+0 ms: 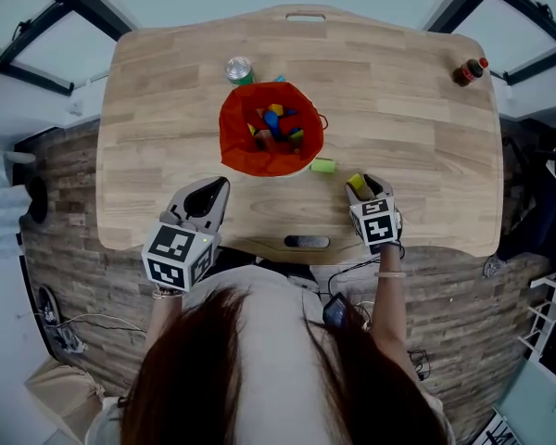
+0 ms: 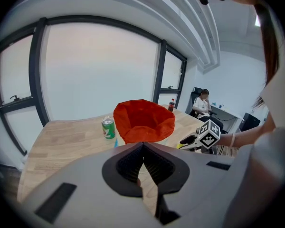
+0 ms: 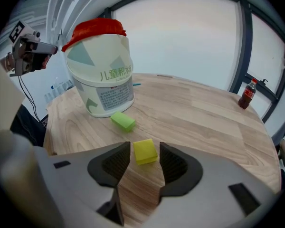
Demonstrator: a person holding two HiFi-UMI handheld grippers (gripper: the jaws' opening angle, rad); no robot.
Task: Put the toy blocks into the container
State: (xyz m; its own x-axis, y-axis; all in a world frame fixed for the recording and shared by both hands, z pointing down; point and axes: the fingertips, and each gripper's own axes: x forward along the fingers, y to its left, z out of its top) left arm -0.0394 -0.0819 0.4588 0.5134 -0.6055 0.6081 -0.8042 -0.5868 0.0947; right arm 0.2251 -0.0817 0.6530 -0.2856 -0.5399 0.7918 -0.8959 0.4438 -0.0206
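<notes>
Yellow block (image 3: 145, 151) lay on the table (image 3: 209, 118) at lower centre of the right gripper view. The right gripper (image 3: 145, 147) stood released, its jaws straddling the block with a gap on either side and no pad pressing. A green block (image 3: 123, 121) lay just above it in frame, near the foot of the container (image 3: 104, 80), a white tub with a red liner at upper left; the head view showed several blocks already inside. The left gripper (image 2: 143, 148) was clenched on nothing, held short of the tub.

Judgement: the step in hand was the pick-up of the yellow block. The next move calls for closing squarely on its side faces, then lifting clear over the red rim.
</notes>
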